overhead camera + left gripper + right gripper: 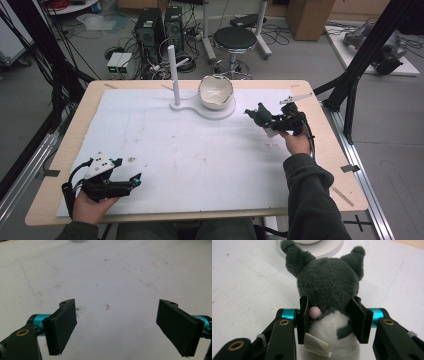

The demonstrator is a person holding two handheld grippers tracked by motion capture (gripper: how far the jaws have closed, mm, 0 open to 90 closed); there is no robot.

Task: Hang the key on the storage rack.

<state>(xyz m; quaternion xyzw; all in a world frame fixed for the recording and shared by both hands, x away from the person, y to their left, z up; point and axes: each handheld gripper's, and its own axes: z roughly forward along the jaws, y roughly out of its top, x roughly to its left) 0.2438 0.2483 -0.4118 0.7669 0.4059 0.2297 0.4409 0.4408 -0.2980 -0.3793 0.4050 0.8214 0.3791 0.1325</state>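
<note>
At the far right of the table (150, 150), the right claw (331, 319) pinches a plush (328, 287) just right of the bowl (215, 92); likely bowl-bound, so keep the squeeze firm, while the left claw (117, 325) rests spread near-left.

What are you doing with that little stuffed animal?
A person at a table holds a gripper in each hand. The right gripper is shut on a grey and white plush toy, squeezing it at the neck, near a white bowl that sits on a white stand with an upright post. The left gripper is open and holds nothing, above the white mat at the near left.
</note>
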